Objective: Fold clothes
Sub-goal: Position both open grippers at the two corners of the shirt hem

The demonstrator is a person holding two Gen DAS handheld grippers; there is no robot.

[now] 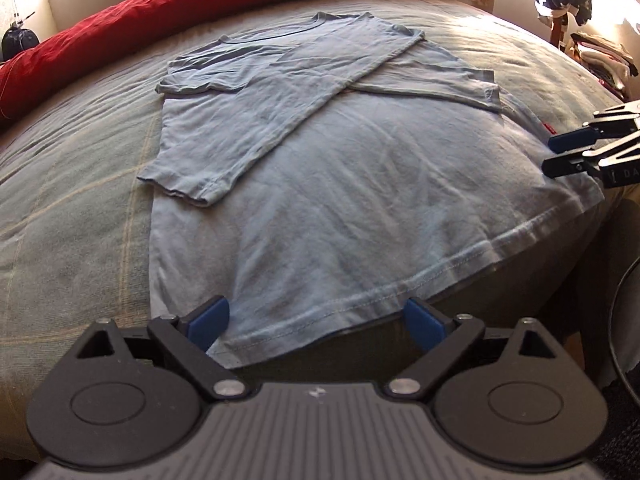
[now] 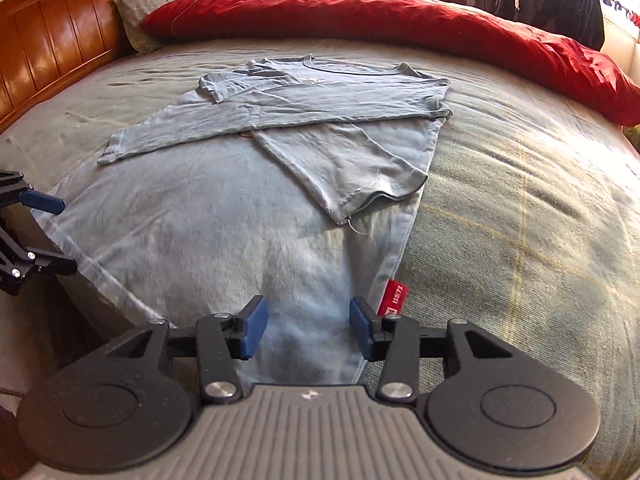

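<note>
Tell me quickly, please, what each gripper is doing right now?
Left gripper: open wide over the light blue T-shirt hem, holding nothing.
Right gripper: open above the shirt's side edge, holding nothing.

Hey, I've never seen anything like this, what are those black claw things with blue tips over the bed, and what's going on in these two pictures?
They are two hand-held grippers, one in each of a person's hands, each carrying a camera that looks along its fingers. One picture comes from the left gripper, the other from the right gripper. On the bed lies a light blue T-shirt with both sleeves folded inward across its chest. Both grippers are open near the shirt's bottom hem, one at each corner. Neither holds anything. A red duvet is bunched behind.
</note>
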